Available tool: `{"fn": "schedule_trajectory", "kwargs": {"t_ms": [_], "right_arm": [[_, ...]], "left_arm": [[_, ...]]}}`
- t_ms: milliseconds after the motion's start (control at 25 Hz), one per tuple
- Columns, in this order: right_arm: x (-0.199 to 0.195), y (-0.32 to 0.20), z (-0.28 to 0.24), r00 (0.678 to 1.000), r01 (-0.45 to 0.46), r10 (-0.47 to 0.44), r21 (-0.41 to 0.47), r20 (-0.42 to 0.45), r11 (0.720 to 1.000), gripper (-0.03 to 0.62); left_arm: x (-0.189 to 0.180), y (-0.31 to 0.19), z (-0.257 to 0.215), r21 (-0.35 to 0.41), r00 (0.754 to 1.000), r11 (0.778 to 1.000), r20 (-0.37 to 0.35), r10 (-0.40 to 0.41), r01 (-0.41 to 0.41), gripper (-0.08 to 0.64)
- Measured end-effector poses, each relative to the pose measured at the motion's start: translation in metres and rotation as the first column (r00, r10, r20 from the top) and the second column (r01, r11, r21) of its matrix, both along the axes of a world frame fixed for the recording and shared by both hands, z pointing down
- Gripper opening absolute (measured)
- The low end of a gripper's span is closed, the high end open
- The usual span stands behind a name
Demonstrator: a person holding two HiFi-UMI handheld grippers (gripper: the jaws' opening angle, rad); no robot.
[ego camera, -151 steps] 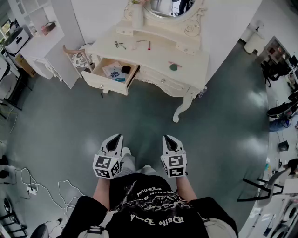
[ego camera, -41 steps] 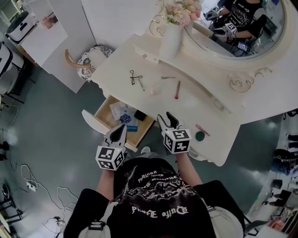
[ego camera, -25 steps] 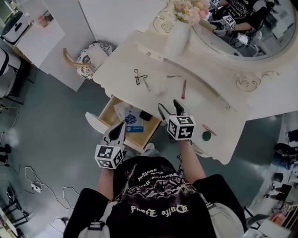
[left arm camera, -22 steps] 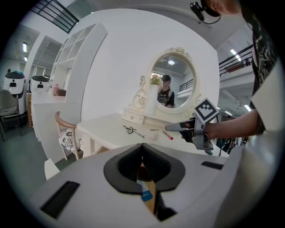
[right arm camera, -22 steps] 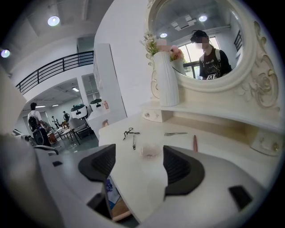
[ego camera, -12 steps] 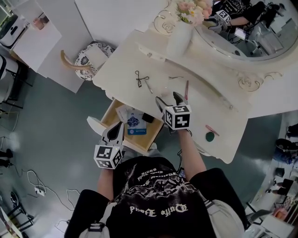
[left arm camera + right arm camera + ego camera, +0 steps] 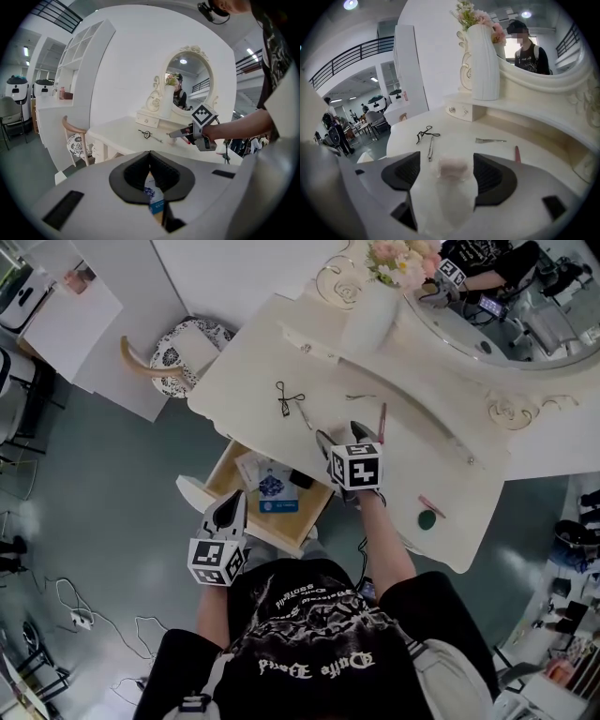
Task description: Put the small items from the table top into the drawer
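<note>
Tabletop (image 7: 239, 381): cream dressing table with carved trim, carrying the loose small items.
Mirror (image 7: 525, 324): oval, framed, at the back of the table.
Chair (image 7: 183, 343): patterned cushion and curved wooden back, beside the table's left end.
Drawer (image 7: 194, 493): pulled open below the tabletop's front edge.
Vase (image 7: 367, 320): white, ribbed, upright on the raised back shelf, holding pale flowers (image 7: 403, 263).
Left tongs (image 7: 232, 502): closed with nothing gripped, hovering above the open drawer's front.
Right tongs (image 7: 342, 434): spread wide over the tabletop, pointing toward the back shelf; a small clear pink jar (image 7: 452, 168) stands on the tabletop between the pads, ungripped.
Blue-and-white packet (image 7: 277, 493): lying flat inside the drawer; a small black item (image 7: 300, 479) lies just beside it.
Black looped tool (image 7: 284, 397): on the tabletop, left of the right tongs; a thin metal stick (image 7: 302, 413) lies just beside it.
Red stick (image 7: 382, 423): on the tabletop, just right of the right tongs.
Tweezers (image 7: 356, 397): on the tabletop beyond the jar, near the back shelf.
Pink stick (image 7: 431, 505): near the table's right front edge.
Green disc (image 7: 427, 518): just beside the pink stick.
</note>
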State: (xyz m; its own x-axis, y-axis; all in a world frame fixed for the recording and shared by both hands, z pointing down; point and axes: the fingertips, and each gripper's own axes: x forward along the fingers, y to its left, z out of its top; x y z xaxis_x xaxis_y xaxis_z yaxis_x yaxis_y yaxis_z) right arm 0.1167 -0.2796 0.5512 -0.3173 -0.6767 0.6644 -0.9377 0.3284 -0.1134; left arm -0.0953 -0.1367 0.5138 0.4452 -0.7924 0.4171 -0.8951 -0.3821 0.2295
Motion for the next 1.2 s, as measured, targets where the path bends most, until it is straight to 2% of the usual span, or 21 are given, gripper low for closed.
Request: {"fn": "schedule_trajectory", "kwargs": {"t_ms": [200,440,640,760,1000,1200], "right_arm": [[0.001,-0.012,0.009,1.000,0.000,-0.001,-0.023,-0.030,1.000,0.341],[0.001,-0.013,0.025,0.997,-0.005,-0.002,-0.090,-0.077,0.996,0.341],[-0.001,-0.013,0.029,0.997,-0.002,-0.006,-0.104,-0.074,0.995,0.325],[0.001,-0.013,0.030,0.996,-0.005,-0.004,-0.098,-0.091,0.995,0.314],[0.003,-0.015,0.030,0.989,-0.020,0.007,-0.090,-0.144,0.996,0.250],[0.006,-0.012,0.027,0.990,-0.069,0.064,-0.041,-0.129,0.997,0.236]], "left_arm": [[-0.006,-0.003,0.001,-0.008,1.000,1.000,0.000,-0.016,0.016,0.015],[-0.015,-0.006,0.002,-0.011,0.999,0.999,0.000,-0.040,0.040,0.015],[-0.028,-0.006,0.001,-0.011,0.998,0.998,-0.008,-0.067,0.067,0.015],[-0.033,-0.007,0.000,-0.006,0.997,0.997,-0.005,-0.071,0.071,0.015],[-0.039,-0.006,0.000,-0.006,0.997,0.997,-0.005,-0.075,0.075,0.015],[-0.049,-0.005,-0.001,0.000,0.996,0.996,-0.001,-0.093,0.093,0.015]]}}
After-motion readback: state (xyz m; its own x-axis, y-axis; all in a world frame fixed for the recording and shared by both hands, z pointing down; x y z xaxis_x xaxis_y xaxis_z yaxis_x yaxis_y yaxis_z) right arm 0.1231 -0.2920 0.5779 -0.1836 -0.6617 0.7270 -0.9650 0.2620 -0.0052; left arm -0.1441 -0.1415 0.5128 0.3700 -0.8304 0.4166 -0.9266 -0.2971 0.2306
